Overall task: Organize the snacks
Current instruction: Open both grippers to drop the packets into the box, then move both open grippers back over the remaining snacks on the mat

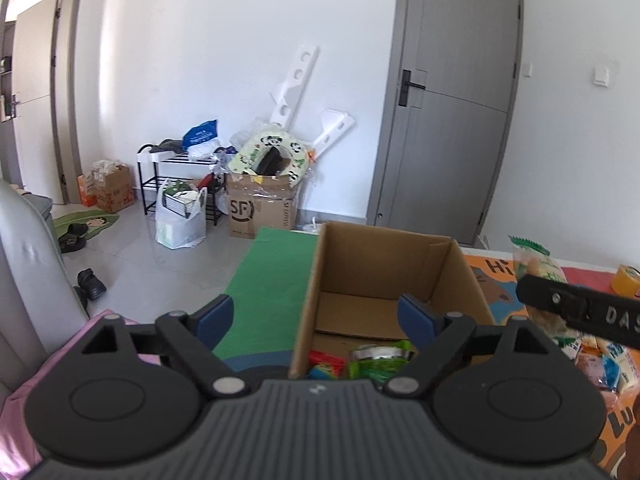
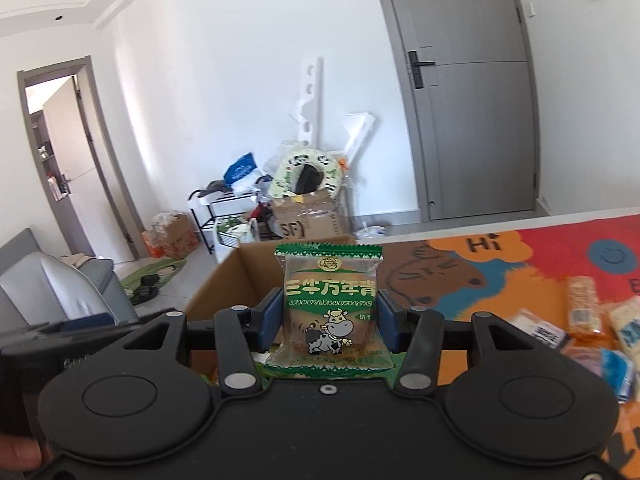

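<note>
An open cardboard box [image 1: 384, 272] stands on the table, with a red snack [image 1: 326, 361] and a green snack packet [image 1: 380, 360] inside at its near end. My left gripper [image 1: 316, 320] is open and empty, its jaws astride the box's left wall. My right gripper [image 2: 328, 320] is shut on a green-and-clear biscuit packet with a cow picture [image 2: 329, 304], held upright in front of the box [image 2: 236, 280]. That packet also shows in the left wrist view [image 1: 536, 264], right of the box.
Several loose snack packets [image 2: 592, 320] lie on the colourful mat [image 2: 520, 264] at the right. A green mat [image 1: 272, 292] lies left of the box. A yellow item [image 1: 626, 280] sits at far right. Floor clutter and a grey door [image 1: 452, 120] are beyond.
</note>
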Available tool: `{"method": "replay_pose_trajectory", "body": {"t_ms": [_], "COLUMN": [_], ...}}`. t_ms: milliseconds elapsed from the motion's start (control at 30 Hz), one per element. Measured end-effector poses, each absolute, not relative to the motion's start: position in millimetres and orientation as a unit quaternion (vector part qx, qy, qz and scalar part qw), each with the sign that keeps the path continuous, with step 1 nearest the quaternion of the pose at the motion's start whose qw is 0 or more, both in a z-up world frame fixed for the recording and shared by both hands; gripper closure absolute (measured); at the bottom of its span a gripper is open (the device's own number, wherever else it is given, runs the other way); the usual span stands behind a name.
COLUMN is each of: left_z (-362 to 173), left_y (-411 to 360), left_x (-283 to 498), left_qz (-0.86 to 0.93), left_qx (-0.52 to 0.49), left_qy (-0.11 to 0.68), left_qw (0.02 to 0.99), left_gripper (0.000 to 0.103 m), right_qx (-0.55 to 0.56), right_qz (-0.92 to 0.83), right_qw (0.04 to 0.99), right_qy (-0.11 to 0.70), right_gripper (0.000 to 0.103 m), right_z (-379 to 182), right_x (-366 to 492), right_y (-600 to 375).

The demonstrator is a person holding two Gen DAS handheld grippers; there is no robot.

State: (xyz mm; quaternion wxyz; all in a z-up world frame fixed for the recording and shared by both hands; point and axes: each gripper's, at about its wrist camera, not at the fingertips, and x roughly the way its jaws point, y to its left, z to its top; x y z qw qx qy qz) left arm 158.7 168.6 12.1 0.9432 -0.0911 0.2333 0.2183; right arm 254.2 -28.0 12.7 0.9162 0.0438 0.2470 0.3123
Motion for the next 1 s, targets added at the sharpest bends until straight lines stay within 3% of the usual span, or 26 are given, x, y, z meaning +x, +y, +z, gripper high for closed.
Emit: {"method": "replay_pose_trajectory", "body": {"t_ms": [233,333,567,733,1000], "left_z": [14,15,14,15,16], "left_y": [180,177,165,148,118], "left_x": [149,149,153,155,158], "left_qz": [0.234,0.229,0.212,0.190,0.156], "left_qx": [-0.104,-0.102,-0.107,-0.104,-0.100], "left_qy": [0.232,0.232,0.228,0.226,0.220], "left_qw": [0.938,0.940,0.944,0.950,0.958], "left_gripper": [0.012,0.011,0.004,0.003,0.003], "right_qx": [0.077,0.084,0.075,0.063,0.057], "right_qz": [0.354,0.355,0.323,0.307,0.281], "right_qw": [0.905,0.906,0.914,0.918,0.927], "right_qy": [0.223,0.213,0.233,0.242,0.240], "right_gripper": [0.052,0.035,0.032,0.020,0.014], "right_z": [25,29,17,9,9], "right_x": [256,255,248,238,227], "right_y": [-12,-15,-43,-63,-95]}}
